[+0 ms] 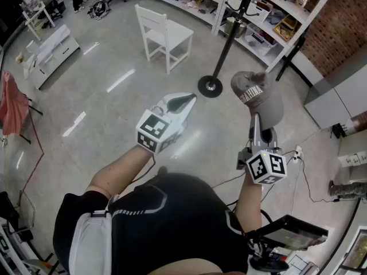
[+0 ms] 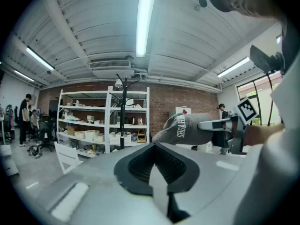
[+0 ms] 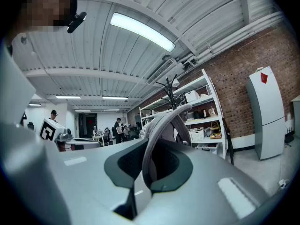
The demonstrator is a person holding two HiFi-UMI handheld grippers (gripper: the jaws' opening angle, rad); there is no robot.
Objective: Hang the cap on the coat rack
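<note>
One cap, its edge clamped in the right gripper, is held up near the coat rack (not yet on a hook). Left gripper is closed and empty. Best approach, I judge: carry the cap level to the rack's top, settle it over a hook, and only then release.

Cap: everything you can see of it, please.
The cap is grey fabric, baseball style, with white block lettering on the front and a curved brim. It is held up in the air by the right gripper, whose fingers are shut on a narrow band of its rim; that band arches up between them in the right gripper view. Nothing else touches it. It is short of the black coat rack, right of the rack's round base in the head view, not yet hung.
</note>
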